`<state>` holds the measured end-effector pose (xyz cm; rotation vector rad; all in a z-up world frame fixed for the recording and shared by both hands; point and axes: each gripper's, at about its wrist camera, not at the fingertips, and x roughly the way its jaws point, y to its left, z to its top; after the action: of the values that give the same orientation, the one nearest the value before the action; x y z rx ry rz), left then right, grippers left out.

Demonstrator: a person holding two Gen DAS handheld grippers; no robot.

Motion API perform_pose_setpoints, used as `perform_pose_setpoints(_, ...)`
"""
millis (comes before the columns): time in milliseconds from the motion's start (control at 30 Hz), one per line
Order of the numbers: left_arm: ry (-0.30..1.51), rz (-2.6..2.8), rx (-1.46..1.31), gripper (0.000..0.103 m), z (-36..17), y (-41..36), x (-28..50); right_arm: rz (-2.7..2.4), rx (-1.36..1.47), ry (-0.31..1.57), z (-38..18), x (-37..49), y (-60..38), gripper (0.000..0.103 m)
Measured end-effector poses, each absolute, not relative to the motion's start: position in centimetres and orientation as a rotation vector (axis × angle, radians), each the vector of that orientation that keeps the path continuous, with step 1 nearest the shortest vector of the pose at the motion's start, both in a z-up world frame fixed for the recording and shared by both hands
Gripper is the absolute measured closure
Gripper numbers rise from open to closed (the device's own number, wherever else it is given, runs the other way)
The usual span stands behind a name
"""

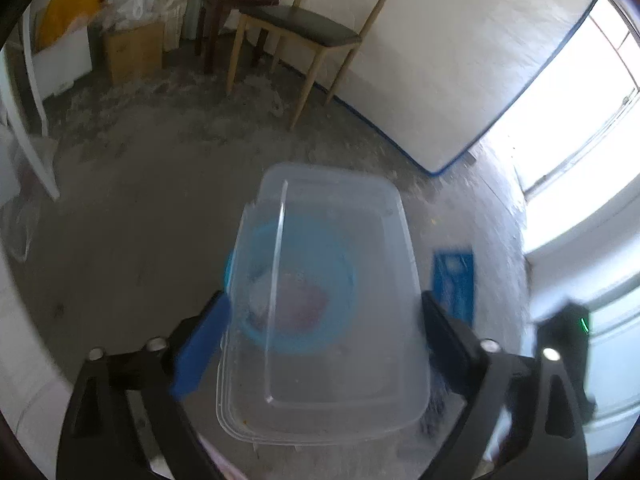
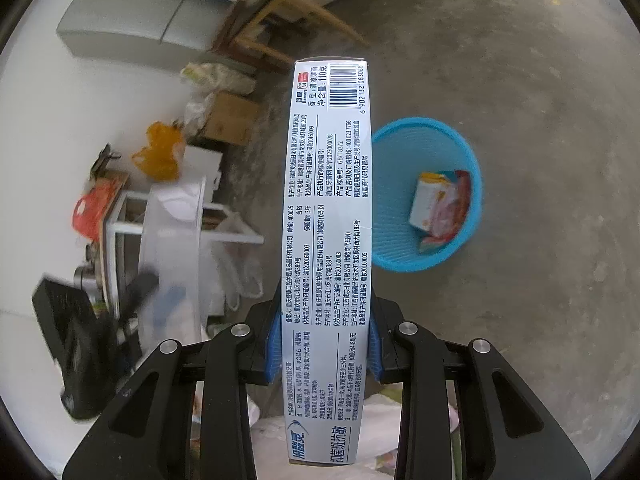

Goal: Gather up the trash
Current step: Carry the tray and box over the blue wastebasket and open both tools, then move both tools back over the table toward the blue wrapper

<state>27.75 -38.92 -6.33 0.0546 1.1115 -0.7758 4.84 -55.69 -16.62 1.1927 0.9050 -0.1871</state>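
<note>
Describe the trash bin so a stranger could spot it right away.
Look at the bare concrete floor, just right of the long box held in the right gripper. The bin is a round slatted basket, the only bright blue thing there, with packets inside.

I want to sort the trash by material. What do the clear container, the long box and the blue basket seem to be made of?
The clear container looks like thin glossy plastic: the floor and basket show through it. The long box seems to be printed cardboard, with sharp folded edges and a slight sheen. The blue basket looks like matte moulded plastic, its wall made of fine ribs or slots.
</note>
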Motion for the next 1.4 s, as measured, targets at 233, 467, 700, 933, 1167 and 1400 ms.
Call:
perform_pose_setpoints(233,1.182,-0.686,0.057,0.005,-10.2,-39.9,29.6,-0.233,1.223,0.912,-17.9,3.1,-56.6,0.072)
perform_pose_setpoints(467,1.106,-0.701,-0.011,0.005,-6.6,-35.0,28.6,-0.222,1.236,0.941,-18.7,4.3,-56.3,0.072)
perform_pose_setpoints(700,1.039,-0.714,-0.068,0.005,-2.0,-27.2,24.8,-0.198,1.239,1.015,-20.6,8.3,-56.1,0.072)
perform_pose_setpoints(933,0.983,-0.714,-0.043,0.005,-0.2,-18.3,18.7,-0.29,1.022,1.191,-25.4,16.6,-56.7,0.063)
perform_pose_setpoints(1167,0.965,-0.657,-0.131,0.005,-0.8,-9.1,14.0,-0.352,0.943,1.174,-25.5,15.8,-56.6,0.05)
perform_pose_setpoints(1400,0.899,-0.563,-0.206,0.005,-1.1,-3.7,11.5,-0.378,0.914,1.151,-23.8,10.0,-55.6,0.05)
